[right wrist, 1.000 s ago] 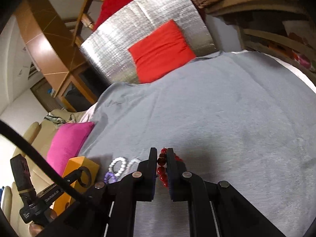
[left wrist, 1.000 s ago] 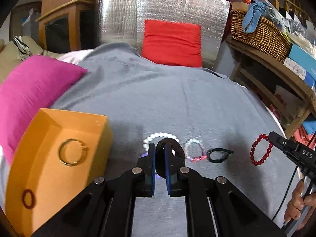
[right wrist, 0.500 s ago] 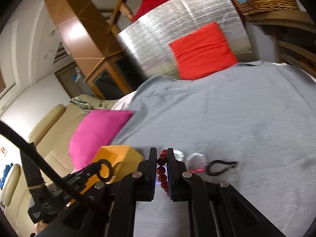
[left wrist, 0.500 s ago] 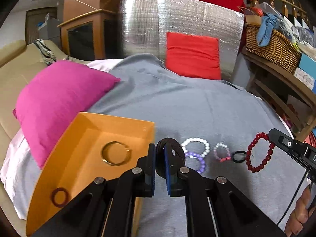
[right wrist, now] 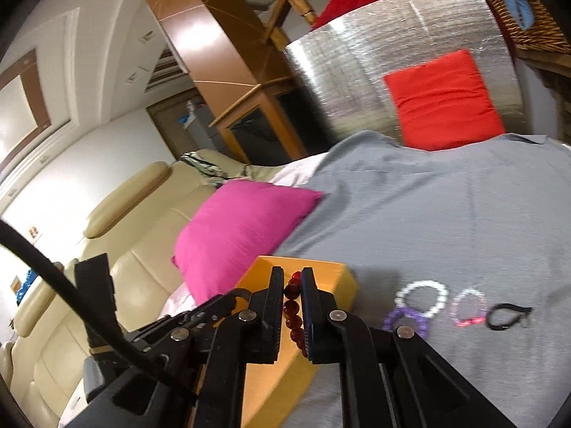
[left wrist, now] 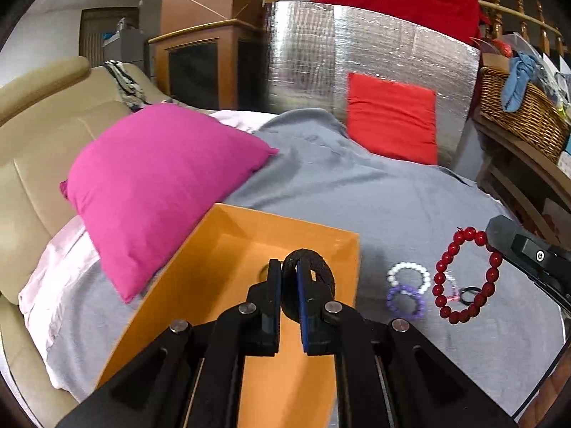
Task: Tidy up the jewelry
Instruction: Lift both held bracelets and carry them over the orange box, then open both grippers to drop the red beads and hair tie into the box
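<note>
A black band (left wrist: 314, 267) sits clamped in the left tool (left wrist: 288, 285), poised over the orange box (left wrist: 249, 228). A red bead bracelet (left wrist: 464, 278) hangs pinched in the right tool (right wrist: 292, 296), just beside the box's near corner. White (right wrist: 426, 296), purple (right wrist: 405, 319) and pink (right wrist: 469, 306) bracelets and a black tie (right wrist: 506, 315) lie in a row on the grey bedspread (right wrist: 446, 214). Judged step: carrying both pieces for drop-off. Next, each tool needs to part over the box's open interior.
</note>
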The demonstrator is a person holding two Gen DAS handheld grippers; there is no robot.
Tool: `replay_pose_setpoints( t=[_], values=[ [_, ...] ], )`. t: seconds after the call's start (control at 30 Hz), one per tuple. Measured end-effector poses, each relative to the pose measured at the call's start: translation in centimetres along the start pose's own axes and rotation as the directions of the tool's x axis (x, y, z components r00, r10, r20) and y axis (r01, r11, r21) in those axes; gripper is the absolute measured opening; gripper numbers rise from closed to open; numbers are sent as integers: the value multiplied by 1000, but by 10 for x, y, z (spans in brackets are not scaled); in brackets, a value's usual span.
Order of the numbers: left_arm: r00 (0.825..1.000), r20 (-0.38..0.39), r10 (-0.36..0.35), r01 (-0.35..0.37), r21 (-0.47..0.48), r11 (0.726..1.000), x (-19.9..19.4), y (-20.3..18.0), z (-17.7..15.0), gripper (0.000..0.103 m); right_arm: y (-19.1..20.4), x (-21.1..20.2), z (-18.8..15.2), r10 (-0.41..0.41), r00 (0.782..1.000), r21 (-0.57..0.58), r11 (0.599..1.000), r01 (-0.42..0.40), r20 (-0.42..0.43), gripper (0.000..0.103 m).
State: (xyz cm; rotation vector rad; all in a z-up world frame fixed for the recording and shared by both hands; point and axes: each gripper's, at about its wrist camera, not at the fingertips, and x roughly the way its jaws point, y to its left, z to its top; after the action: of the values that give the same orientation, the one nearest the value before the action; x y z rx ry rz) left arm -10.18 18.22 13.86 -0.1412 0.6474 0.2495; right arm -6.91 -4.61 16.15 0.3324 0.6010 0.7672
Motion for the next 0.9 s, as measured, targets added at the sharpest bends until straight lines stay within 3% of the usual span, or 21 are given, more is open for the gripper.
replay_pose_setpoints(
  t=[0.23,0.4,0.57,0.9],
  values=[
    [998,-28,54,-54,-15,998,10,26,-2,9,13,38,-9,50,998,10,999,-50,-49,11],
    [991,-106,83,-90,-67,994,37,55,-6,9,18,65,-19,82,992,25,996,-80,-97,11],
    [974,-211,84,-108,-106,989,69,69,-15,9,20,90,-28,94,983,42,995,-89,-157,11],
    [926,-347,149,-180,-58,982,110,69,-32,9,11,128,-52,-2,961,10,1000,5,-278,11]
  ],
)
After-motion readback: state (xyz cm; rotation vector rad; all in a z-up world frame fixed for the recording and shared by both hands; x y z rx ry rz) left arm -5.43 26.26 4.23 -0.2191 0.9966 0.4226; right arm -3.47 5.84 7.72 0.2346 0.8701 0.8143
